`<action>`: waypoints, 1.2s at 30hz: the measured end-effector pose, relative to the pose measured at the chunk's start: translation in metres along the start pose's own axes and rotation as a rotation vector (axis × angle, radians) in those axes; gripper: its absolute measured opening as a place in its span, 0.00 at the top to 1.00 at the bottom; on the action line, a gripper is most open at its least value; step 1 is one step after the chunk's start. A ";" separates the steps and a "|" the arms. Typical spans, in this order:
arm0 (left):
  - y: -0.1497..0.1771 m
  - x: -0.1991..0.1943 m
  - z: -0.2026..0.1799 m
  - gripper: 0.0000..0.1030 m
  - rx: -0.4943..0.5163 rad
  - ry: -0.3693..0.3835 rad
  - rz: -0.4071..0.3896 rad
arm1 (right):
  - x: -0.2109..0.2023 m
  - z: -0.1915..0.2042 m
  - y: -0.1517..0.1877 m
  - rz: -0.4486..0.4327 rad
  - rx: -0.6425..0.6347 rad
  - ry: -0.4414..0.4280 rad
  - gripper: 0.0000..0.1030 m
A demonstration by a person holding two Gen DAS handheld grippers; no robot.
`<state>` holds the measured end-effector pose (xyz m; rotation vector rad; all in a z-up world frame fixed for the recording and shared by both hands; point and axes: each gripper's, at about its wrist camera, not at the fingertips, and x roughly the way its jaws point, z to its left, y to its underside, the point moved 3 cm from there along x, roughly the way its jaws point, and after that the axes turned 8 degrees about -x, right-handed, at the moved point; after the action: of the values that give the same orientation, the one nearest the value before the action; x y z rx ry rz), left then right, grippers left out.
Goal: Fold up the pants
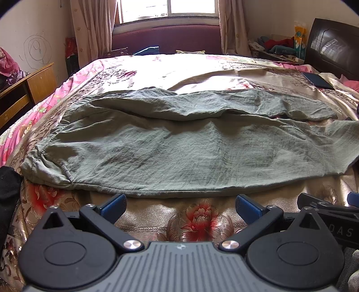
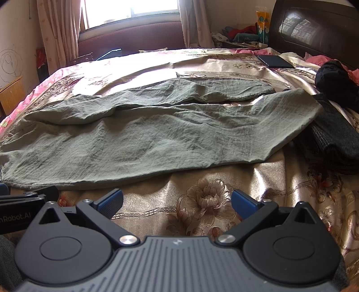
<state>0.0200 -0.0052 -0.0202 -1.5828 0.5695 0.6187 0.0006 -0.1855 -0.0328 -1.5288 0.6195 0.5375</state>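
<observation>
My left gripper (image 1: 180, 205) hangs wide open and empty, just short of the near hem of the green pants (image 1: 179, 143), which lie spread across the floral bedspread (image 1: 197, 222). My right gripper (image 2: 177, 200) is equally agape, holding nothing. Folding seems not yet begun. The far leg, possibly bunched, needs lifting over the near leg next.

A home bedroom is shown: a bed (image 1: 157, 69) covered with a floral satin bedspread, a dark wooden headboard (image 2: 314, 29), a curtained window (image 1: 168, 9), scribbled walls, and clothes piled on a bedside table (image 1: 278, 48) at the bed's far right corner.
</observation>
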 end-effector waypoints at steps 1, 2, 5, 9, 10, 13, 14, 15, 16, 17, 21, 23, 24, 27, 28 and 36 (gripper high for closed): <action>0.000 0.000 0.000 0.00 0.001 0.000 0.000 | 0.000 0.000 0.000 0.000 0.000 0.000 0.01; 0.000 0.000 0.000 0.00 0.001 0.001 -0.001 | 0.000 0.000 0.000 0.000 0.000 0.000 0.01; 0.000 0.000 -0.001 0.00 0.002 0.002 -0.002 | 0.000 0.000 0.001 0.001 0.000 -0.001 0.01; -0.001 0.000 -0.001 0.00 0.000 0.001 -0.001 | 0.000 0.000 0.000 0.002 0.001 -0.001 0.01; -0.001 -0.001 -0.002 0.00 0.001 0.001 -0.001 | 0.001 0.000 0.000 0.002 0.001 -0.001 0.01; -0.001 -0.001 -0.002 0.00 0.001 0.000 -0.001 | 0.000 0.000 0.000 0.002 0.001 -0.001 0.01; -0.001 -0.002 -0.002 0.00 0.001 0.001 -0.001 | 0.001 0.000 0.000 0.002 0.001 -0.001 0.01; -0.001 -0.002 -0.002 0.00 0.001 0.001 -0.001 | 0.001 0.000 0.000 0.003 0.001 -0.001 0.01; -0.001 -0.002 -0.002 0.00 0.001 0.000 -0.002 | 0.001 0.000 0.000 0.003 0.001 -0.001 0.01; -0.001 -0.002 -0.002 0.00 0.001 0.001 -0.002 | 0.001 0.000 0.000 0.003 0.001 -0.001 0.01; -0.002 -0.003 -0.003 0.00 0.001 0.003 -0.002 | 0.001 0.000 0.001 0.003 0.001 -0.001 0.01; -0.002 -0.003 -0.003 0.00 0.001 0.003 -0.003 | 0.001 0.000 0.000 0.003 0.001 -0.002 0.01; -0.002 -0.003 -0.003 0.00 0.001 0.003 -0.003 | 0.001 0.000 0.000 0.003 0.002 -0.002 0.01; -0.002 -0.003 -0.004 0.00 0.001 0.006 -0.003 | 0.000 0.000 0.000 0.005 0.001 -0.002 0.01; -0.002 -0.004 -0.004 0.00 0.001 0.008 -0.004 | 0.003 0.000 0.002 0.005 0.001 0.000 0.01; -0.001 -0.003 -0.003 0.00 0.002 0.013 -0.008 | 0.003 0.001 0.002 0.006 0.002 -0.001 0.01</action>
<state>0.0180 -0.0081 -0.0172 -1.5874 0.5732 0.6025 0.0013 -0.1852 -0.0364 -1.5254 0.6242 0.5419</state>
